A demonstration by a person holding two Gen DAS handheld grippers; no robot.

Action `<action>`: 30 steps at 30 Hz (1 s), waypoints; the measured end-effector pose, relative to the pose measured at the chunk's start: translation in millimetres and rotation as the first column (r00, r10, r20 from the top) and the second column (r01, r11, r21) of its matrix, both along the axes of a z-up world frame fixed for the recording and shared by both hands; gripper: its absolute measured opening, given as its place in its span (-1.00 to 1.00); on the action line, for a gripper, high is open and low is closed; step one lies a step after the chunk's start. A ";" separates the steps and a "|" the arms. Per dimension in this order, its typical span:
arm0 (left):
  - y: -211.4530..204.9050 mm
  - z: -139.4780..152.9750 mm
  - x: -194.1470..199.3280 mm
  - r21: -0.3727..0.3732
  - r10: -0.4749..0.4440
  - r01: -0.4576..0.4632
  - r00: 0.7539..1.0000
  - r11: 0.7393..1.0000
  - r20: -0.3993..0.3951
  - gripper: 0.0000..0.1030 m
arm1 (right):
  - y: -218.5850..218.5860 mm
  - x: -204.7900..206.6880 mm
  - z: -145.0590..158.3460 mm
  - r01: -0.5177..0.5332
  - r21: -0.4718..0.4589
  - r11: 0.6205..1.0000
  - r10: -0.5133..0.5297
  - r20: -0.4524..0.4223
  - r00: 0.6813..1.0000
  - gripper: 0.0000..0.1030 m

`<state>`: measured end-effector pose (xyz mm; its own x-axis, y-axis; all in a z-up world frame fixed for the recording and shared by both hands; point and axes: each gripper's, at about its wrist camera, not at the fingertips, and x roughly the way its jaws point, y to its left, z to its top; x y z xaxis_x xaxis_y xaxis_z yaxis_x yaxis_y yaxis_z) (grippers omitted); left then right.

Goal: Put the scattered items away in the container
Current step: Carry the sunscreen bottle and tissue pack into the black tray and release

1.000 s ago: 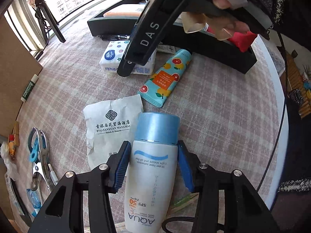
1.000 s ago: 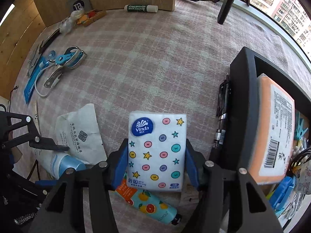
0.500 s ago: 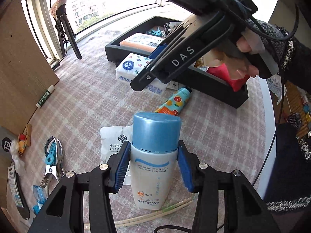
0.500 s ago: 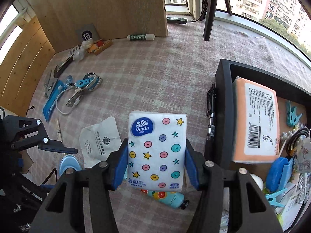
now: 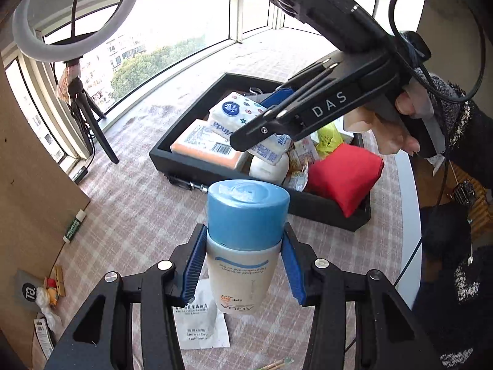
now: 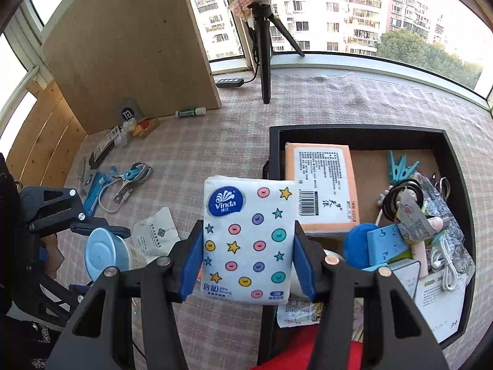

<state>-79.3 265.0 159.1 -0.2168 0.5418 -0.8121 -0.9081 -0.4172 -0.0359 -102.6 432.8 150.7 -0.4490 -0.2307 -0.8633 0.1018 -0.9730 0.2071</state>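
My left claw (image 5: 243, 265) clamped on white sunscreen bottle (image 5: 243, 246), blue cap, above surface (image 5: 129, 215) | my right claw (image 6: 246, 265) clamped on star-printed tissue pack (image 6: 248, 240), apparently over black tray (image 6: 456, 166) edge.

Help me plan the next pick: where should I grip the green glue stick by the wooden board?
Grip the glue stick across its middle, coming from above with the fingers crossing its length. It lies flat on the cloth beside the board, so side access is poor there.
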 end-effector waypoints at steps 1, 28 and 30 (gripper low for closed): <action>9.3 7.0 -3.1 0.010 -0.007 0.007 1.000 1.000 -0.009 -0.13 | 10.2 4.1 5.6 0.021 0.002 1.000 -0.021 -0.010 1.000 0.00; 189.8 61.1 -89.9 0.136 0.043 -0.031 0.995 0.990 -0.085 0.15 | 171.8 45.7 23.0 0.377 0.118 0.919 -0.367 -0.098 0.925 0.47; 185.3 60.1 -89.4 0.121 0.052 -0.040 0.994 0.992 -0.097 0.15 | 171.0 45.5 23.8 0.377 0.102 0.920 -0.368 -0.099 0.925 0.47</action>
<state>-168.7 450.3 219.2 -0.3204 0.6203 -0.7159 -0.8896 -0.4568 0.0024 -57.0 603.7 174.5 -0.5480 0.0667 -0.8338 -0.2619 -0.9604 0.0954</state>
